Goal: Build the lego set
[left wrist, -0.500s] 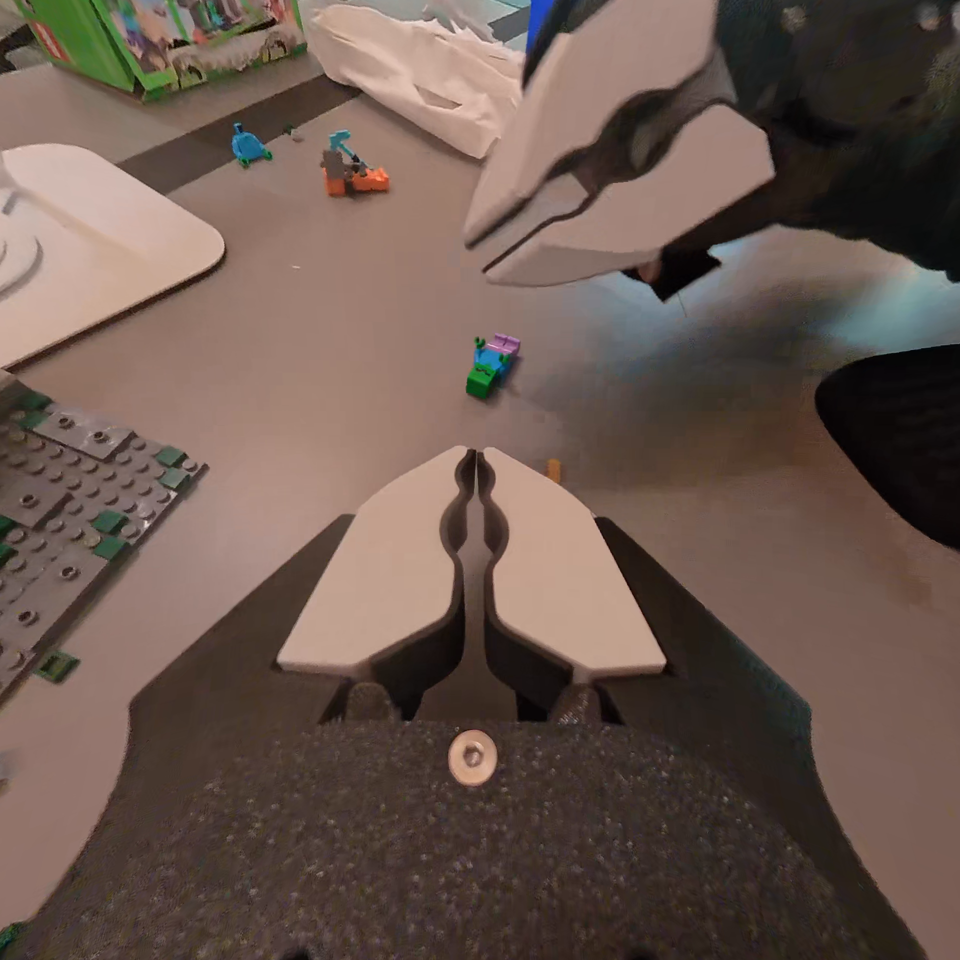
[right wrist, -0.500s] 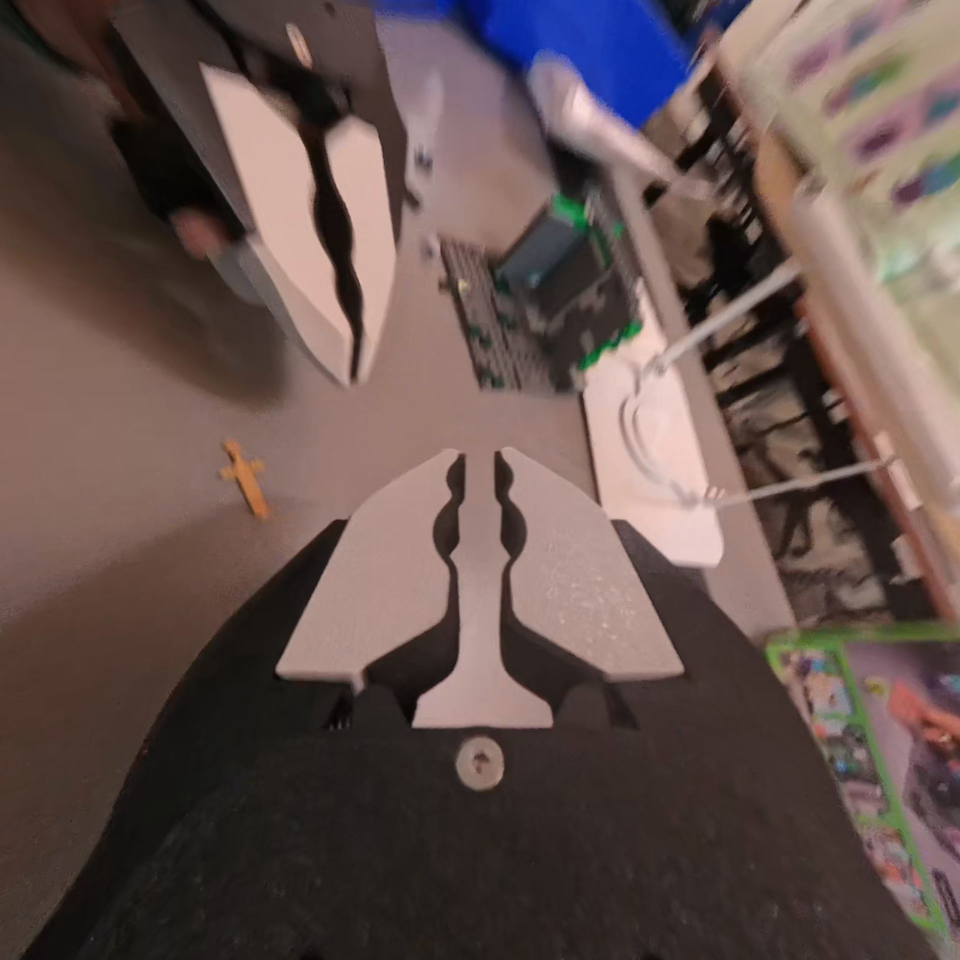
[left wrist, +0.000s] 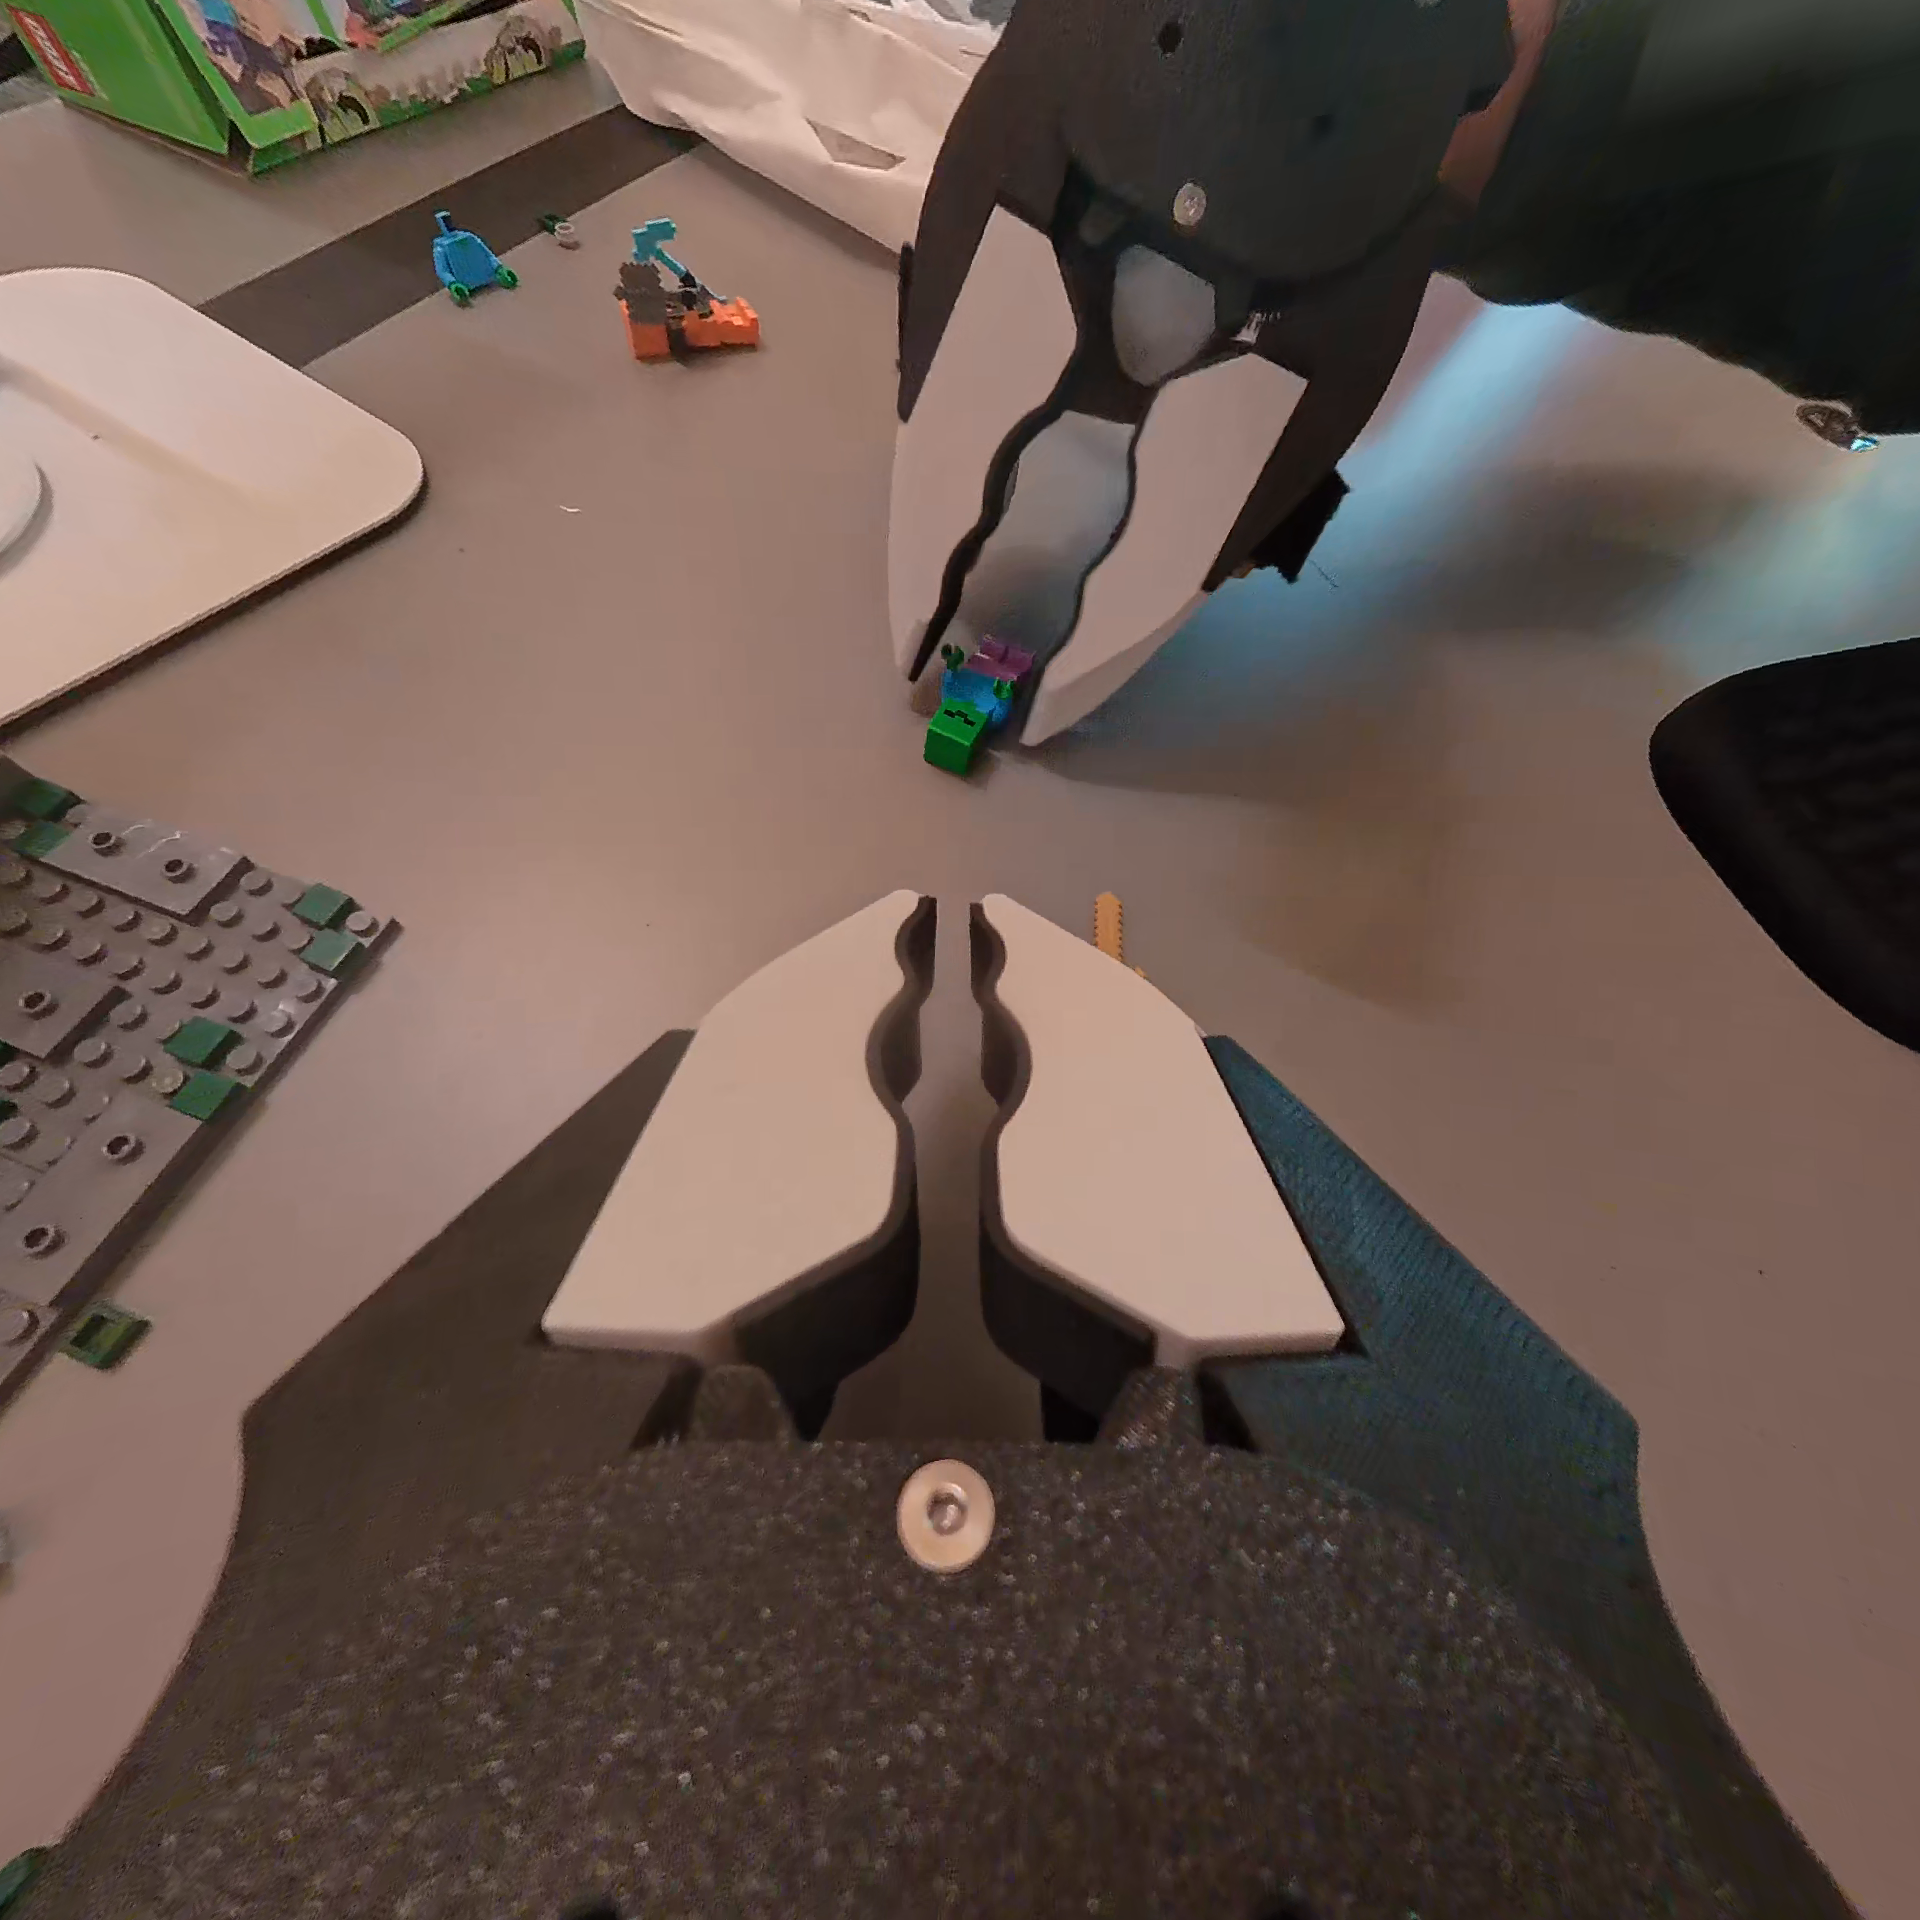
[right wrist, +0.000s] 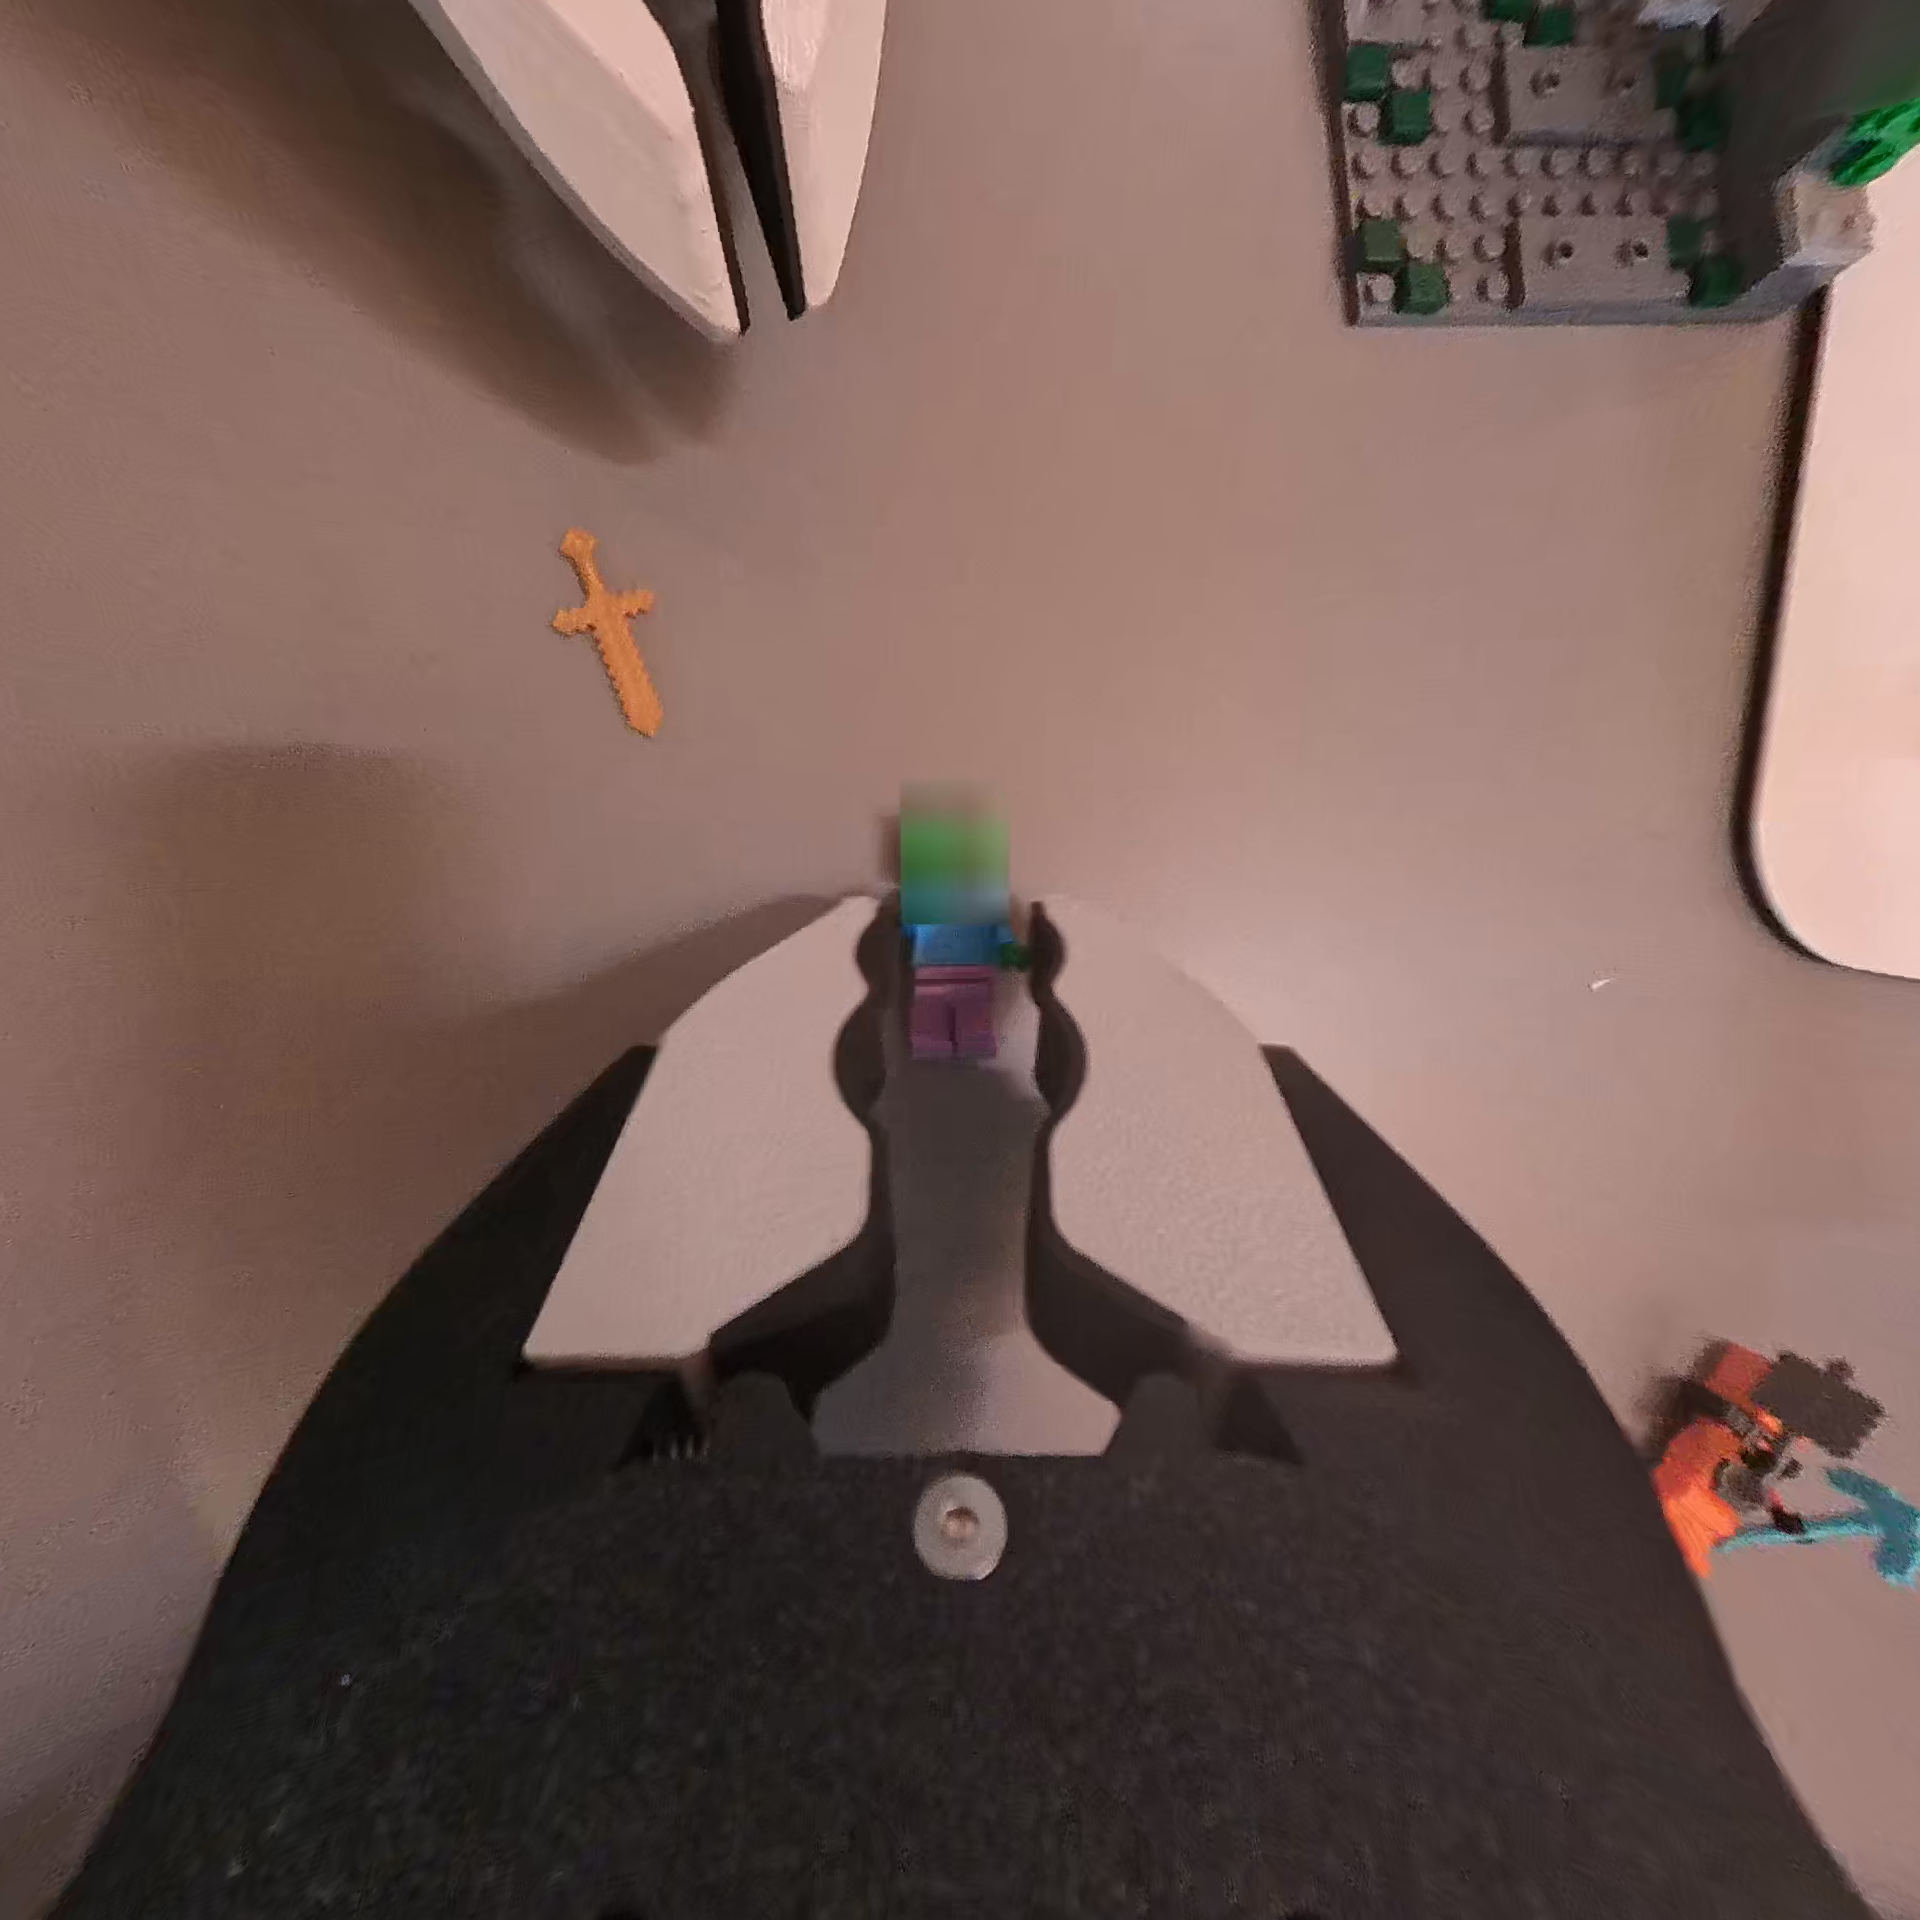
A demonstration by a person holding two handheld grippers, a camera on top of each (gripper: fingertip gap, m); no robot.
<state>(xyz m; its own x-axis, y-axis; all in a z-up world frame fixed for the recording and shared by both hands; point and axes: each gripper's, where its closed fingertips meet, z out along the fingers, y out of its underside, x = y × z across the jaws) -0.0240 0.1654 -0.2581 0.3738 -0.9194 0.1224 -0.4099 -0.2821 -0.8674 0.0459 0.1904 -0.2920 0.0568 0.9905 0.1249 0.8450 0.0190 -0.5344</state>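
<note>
The right gripper [left wrist: 977, 691] tilts steeply down w/ tips on the table [left wrist: 675, 644], jaws apart either side of the lying minifigure [right wrist: 954, 935]; whether the fingers touch it I cannot tell. The left gripper [left wrist: 952, 909] hovers low, level, nearly closed w/ a thin gap, holding nothing, near the minifigure. The gold sword [right wrist: 611, 632] lies near it; the grey baseplate [left wrist: 135, 1029] is well apart.

A grey desk [left wrist: 623, 644] with a darker strip running across its far part carries everything. At the left edge lies a white rounded board [left wrist: 197, 468], flat on the surface. Crumpled white paper [left wrist: 790, 94] sits at the far side. A black chair seat [left wrist: 1808, 831] shows past the desk's right edge.
</note>
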